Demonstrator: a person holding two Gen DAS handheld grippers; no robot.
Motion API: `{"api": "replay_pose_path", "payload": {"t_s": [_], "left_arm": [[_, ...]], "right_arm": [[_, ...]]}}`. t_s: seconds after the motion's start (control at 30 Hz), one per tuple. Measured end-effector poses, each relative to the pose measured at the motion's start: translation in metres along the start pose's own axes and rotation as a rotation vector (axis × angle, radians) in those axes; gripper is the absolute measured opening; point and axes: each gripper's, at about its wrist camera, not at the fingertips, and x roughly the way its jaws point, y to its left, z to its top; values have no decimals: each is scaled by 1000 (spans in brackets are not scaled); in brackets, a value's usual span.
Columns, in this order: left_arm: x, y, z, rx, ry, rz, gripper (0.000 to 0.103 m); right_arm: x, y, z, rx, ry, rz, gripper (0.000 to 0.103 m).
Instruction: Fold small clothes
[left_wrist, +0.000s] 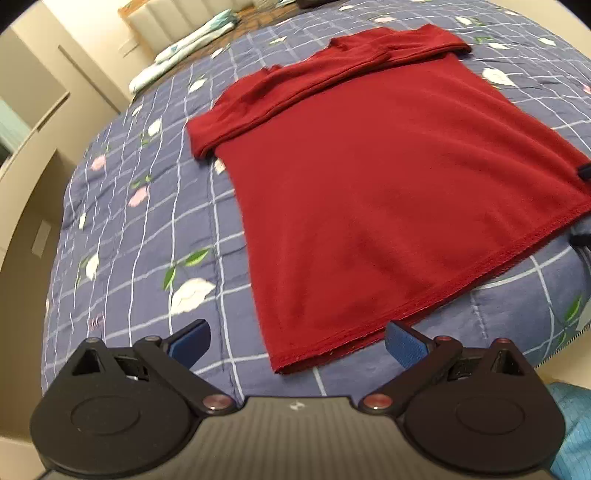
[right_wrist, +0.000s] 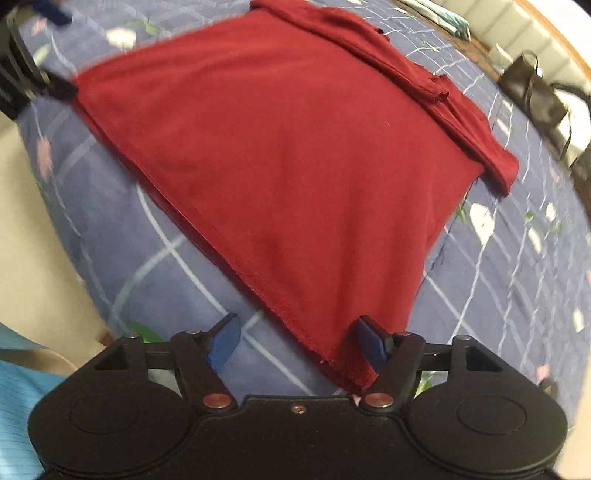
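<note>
- Blue-padded left tongs (left_wrist: 297, 345) stand wide at 6 o'clock in the left wrist view, holding nothing; the near hem corner of the red shirt (left_wrist: 376, 192) lies between the pads without touching them.
- Right tongs (right_wrist: 297, 345) are parted to a moderate gap, also empty; the shirt's other hem corner sits just beside the pad at 5 o'clock in the right wrist view, and whether cloth brushes it cannot be told.
- Spread flat on the blue checked bedspread (left_wrist: 140, 236), the shirt runs from 6 toward 12 o'clock, with its sleeves and collar end already folded over in a band at the far end.
- Cloth looks thin, soft and light: it should sag and drape when lifted, with no stiffness to keep its shape, and it may slide on itself.
- Best hold, by judgement, is the two stitched hem corners, pinching both layers together so the bottom can be carried up toward 12 o'clock evenly.
- A dark handbag (right_wrist: 535, 96) sits well apart at 2 o'clock.
</note>
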Motion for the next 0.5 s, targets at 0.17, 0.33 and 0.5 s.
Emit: {"api": "replay_pose_path", "payload": {"t_s": [0.17,0.33,0.5], "left_arm": [[-1,-14,2,68,-27,-61,103],[5,-33,7,127,-36,-123,103],[15,-58,13,197,-19,-127,103]], "right_arm": [[-2,-3,5,17,-32,-6,28],[-19,-28,14,138,-52,60,8],[-41,-71,29,385,-59,223,5]]}}
